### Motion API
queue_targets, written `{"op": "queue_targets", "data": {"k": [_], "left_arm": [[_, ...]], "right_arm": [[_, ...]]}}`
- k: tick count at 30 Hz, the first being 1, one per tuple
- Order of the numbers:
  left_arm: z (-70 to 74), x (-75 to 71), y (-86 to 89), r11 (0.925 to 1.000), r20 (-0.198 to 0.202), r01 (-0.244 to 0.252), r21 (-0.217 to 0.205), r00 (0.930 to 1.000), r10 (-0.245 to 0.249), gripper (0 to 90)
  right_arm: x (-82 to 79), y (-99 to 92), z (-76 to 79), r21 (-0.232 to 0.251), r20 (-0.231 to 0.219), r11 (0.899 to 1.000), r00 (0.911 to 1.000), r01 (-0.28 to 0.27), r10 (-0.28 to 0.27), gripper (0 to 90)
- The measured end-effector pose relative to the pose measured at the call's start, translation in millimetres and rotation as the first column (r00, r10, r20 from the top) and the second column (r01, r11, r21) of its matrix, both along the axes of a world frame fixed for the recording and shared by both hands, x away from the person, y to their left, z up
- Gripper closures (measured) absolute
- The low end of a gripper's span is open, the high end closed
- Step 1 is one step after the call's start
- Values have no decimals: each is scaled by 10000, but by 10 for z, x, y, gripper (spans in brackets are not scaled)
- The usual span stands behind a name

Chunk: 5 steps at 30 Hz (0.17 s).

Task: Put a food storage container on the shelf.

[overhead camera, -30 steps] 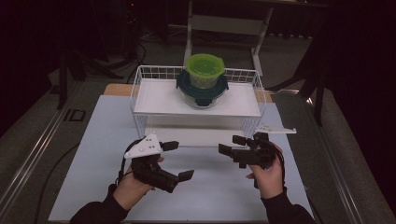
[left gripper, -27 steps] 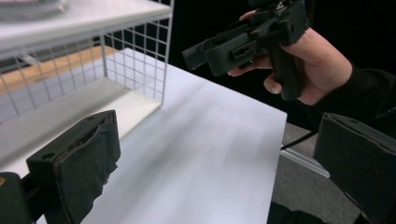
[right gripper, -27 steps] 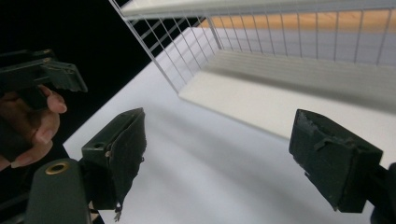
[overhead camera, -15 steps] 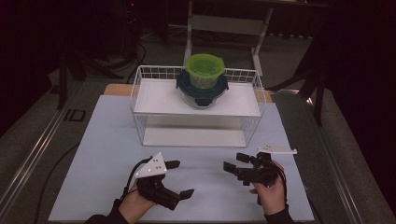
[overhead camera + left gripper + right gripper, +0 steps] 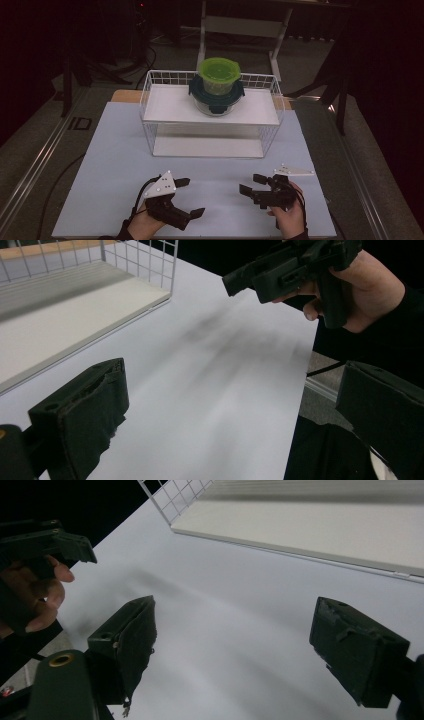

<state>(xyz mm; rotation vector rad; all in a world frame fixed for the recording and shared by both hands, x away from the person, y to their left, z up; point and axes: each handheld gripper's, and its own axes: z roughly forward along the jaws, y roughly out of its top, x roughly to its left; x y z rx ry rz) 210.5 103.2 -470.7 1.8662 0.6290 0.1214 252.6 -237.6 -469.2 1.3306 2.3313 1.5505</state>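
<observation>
White wire basket (image 5: 150, 100) is holding the green-lidded container (image 5: 218, 75) stacked on a dark-lidded one at 12 o'clock. Left gripper (image 5: 190, 197) and right gripper (image 5: 252, 184) are hovering gaping, empty, near 6. Reaching forward level would be avoiding the rim.

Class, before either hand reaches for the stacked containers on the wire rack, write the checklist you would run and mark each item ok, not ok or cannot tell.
1. Left tongs open and holding nothing: ok.
2. Right tongs open and holding nothing: ok.
3. Green-lidded container sits squarely on the dark-lidded container: ok.
4. Both stand on the upper shelf of the wire rack: ok.
5. White mat between tongs and rack free of obstacles: ok.
6. Lids snapped shut: cannot tell.
</observation>
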Motion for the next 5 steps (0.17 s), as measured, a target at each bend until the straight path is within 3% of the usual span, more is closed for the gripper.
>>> {"op": "queue_targets", "data": {"k": [5], "left_arm": [[5, -5, 2, 10000, 70, 0, -28, 10000, 1, 3]], "right_arm": [[-4, 10, -11, -43, 31, 10000, 10000, -32, 33, 181]]}}
